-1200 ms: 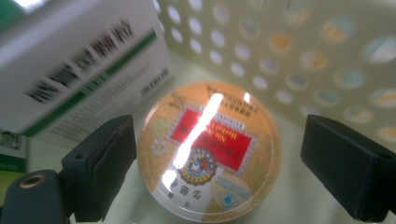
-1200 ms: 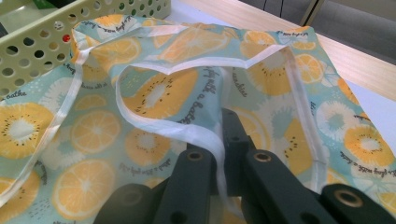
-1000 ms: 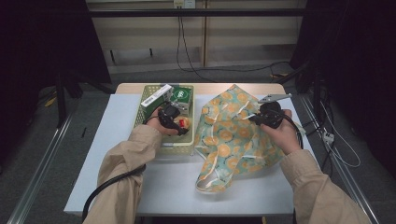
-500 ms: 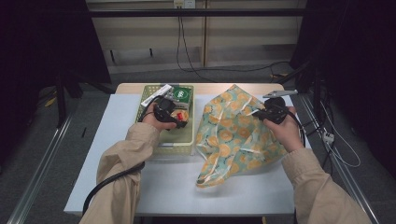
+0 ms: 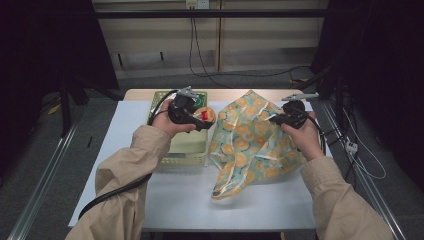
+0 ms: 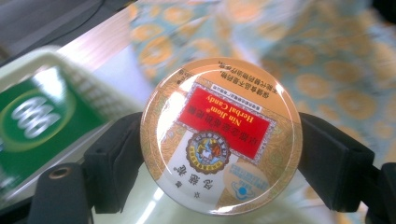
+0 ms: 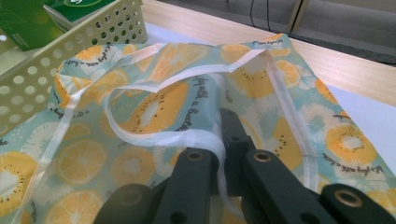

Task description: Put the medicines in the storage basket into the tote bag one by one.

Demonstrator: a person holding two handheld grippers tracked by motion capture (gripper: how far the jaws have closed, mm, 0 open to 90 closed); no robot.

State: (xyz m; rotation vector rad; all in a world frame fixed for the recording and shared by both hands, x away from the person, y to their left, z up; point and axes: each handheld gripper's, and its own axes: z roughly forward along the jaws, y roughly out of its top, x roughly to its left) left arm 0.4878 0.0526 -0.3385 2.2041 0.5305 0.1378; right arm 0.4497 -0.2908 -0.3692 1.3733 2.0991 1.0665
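Observation:
My left gripper [image 5: 202, 116] is shut on a round candy tin [image 6: 220, 137] with a red label reading "Herbal Candy"; its fingers [image 6: 114, 163] press the tin's rim from both sides. The same candy tin [image 5: 206, 115] hangs above the pale green basket [image 5: 185, 159], close to the bag's left edge. A fruit-print bag [image 5: 252, 140] in teal with orange slices is lifted off the table at its top. My right gripper [image 5: 274, 119] is shut on the bag's white handle [image 7: 205, 140], holding the bag's mouth [image 7: 187, 100] up.
A green box [image 7: 28, 18] lies in the basket [image 7: 51, 74], also seen blurred as a green box [image 6: 32, 126] in the left gripper view. The white table [image 5: 180, 195] has free room in front. Cables run across the floor behind and to the right.
My left gripper has risen out of the basket with the candy tin and moved right toward the bag. The right gripper keeps hold of the bag handle with little movement.

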